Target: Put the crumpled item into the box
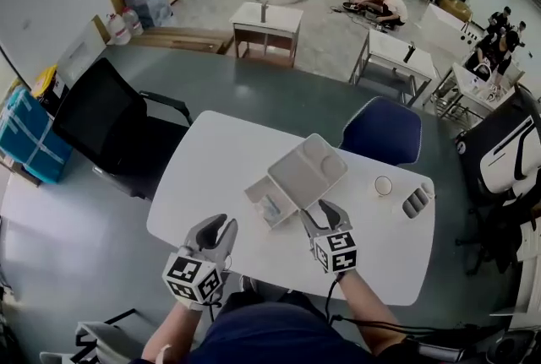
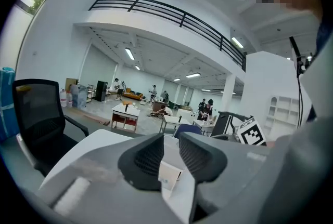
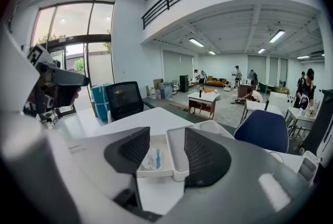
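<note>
Right gripper: jaws open, empty. Left gripper: jaws open, empty. The crumpled item lies inside the box, just ahead of the right gripper and ahead-right of the left gripper. The box rests on the table.

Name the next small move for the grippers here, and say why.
Probably ease the right gripper forward to the wide white lid leaning beside the small white open box and tip it shut. The crumpled clear wrapper with a blue strip already lies inside that box, and the left gripper is open and empty like the right.
</note>
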### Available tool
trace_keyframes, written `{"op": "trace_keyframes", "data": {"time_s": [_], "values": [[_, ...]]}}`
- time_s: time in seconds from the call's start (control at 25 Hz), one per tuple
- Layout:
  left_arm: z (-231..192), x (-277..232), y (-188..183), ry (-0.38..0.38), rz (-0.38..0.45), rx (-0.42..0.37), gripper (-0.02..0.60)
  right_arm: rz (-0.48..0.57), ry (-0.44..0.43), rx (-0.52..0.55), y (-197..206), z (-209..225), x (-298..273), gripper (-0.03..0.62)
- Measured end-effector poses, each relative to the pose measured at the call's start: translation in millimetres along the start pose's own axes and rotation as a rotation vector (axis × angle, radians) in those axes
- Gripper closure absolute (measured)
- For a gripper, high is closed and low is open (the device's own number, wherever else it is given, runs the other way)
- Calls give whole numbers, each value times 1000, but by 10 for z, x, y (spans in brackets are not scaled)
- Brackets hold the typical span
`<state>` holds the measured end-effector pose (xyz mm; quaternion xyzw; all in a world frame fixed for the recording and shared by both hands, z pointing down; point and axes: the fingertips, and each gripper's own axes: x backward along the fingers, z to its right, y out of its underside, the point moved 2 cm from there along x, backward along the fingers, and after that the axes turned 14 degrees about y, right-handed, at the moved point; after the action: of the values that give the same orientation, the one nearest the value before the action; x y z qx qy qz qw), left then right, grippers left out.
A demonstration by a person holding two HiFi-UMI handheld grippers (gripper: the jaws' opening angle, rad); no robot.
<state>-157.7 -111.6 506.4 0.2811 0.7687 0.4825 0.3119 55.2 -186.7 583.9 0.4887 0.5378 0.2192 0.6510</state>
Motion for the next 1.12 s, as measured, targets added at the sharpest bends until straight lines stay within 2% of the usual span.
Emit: {"op": "trace_keyframes", "data": {"time_s": [0.2,0.36,0.72,1.12], "values": [[158,-148,-112,31,15,-32,479,74,36,-17,-196,226,335,399],[261,-222,-176,47,25,-50,480,118,62,-46,-321,399,554,440],[541,-436,-242,108,43,-76,479,240,116,-66,-668,750,1048,461],[666,-519,-275,160,58,-85,479,396,150,-54,-1201,865,1609,506]]}}
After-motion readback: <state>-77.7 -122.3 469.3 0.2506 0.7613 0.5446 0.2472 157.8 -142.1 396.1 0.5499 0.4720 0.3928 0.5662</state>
